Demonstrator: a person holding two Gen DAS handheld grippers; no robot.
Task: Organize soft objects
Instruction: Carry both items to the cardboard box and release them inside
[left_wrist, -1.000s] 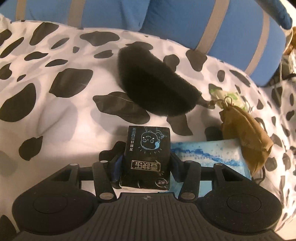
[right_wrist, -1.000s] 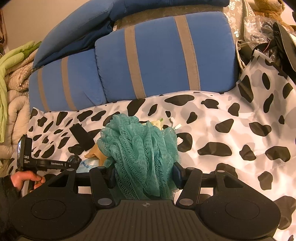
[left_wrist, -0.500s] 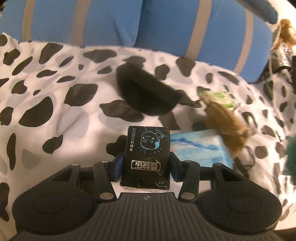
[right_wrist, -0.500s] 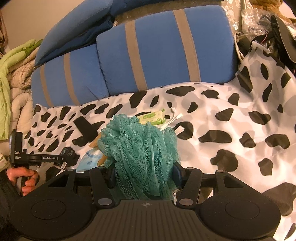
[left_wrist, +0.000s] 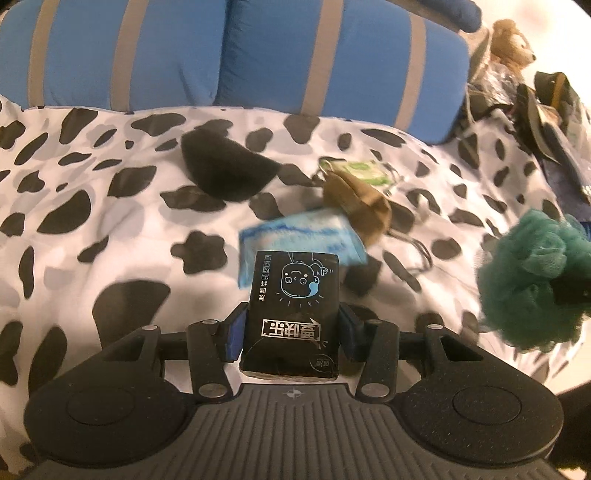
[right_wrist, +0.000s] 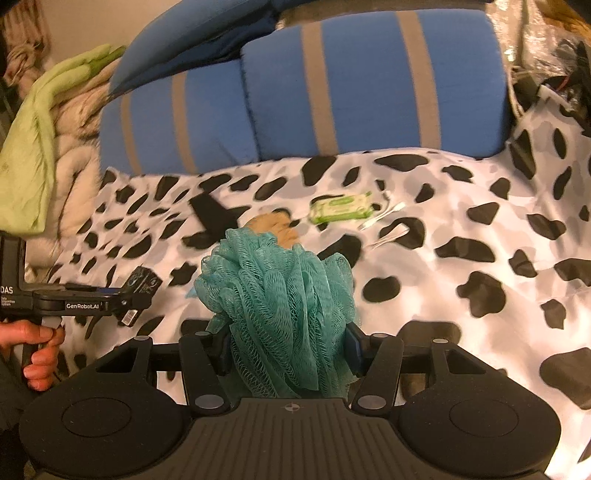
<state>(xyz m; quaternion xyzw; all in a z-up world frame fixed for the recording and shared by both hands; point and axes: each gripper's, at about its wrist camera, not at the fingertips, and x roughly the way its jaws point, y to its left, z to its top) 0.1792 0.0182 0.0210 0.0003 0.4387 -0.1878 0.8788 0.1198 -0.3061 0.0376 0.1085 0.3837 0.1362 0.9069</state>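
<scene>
My left gripper is shut on a black tissue pack with a blue cartoon face, held above the cow-print blanket. My right gripper is shut on a teal mesh bath pouf, which also shows at the right of the left wrist view. On the blanket lie a black furry piece, a blue-white packet, a brown pouch and a green wipes pack. The left gripper with its pack shows in the right wrist view.
Blue cushions with tan stripes line the back. A plush bear and dark clutter sit at the right. Green and beige bedding is piled at the left. Cotton swabs lie by the wipes.
Both grippers have pulled back and up from the blanket with their objects. The left view has swung right, bringing the pouf into sight. The wipes pack has come into the right view.
</scene>
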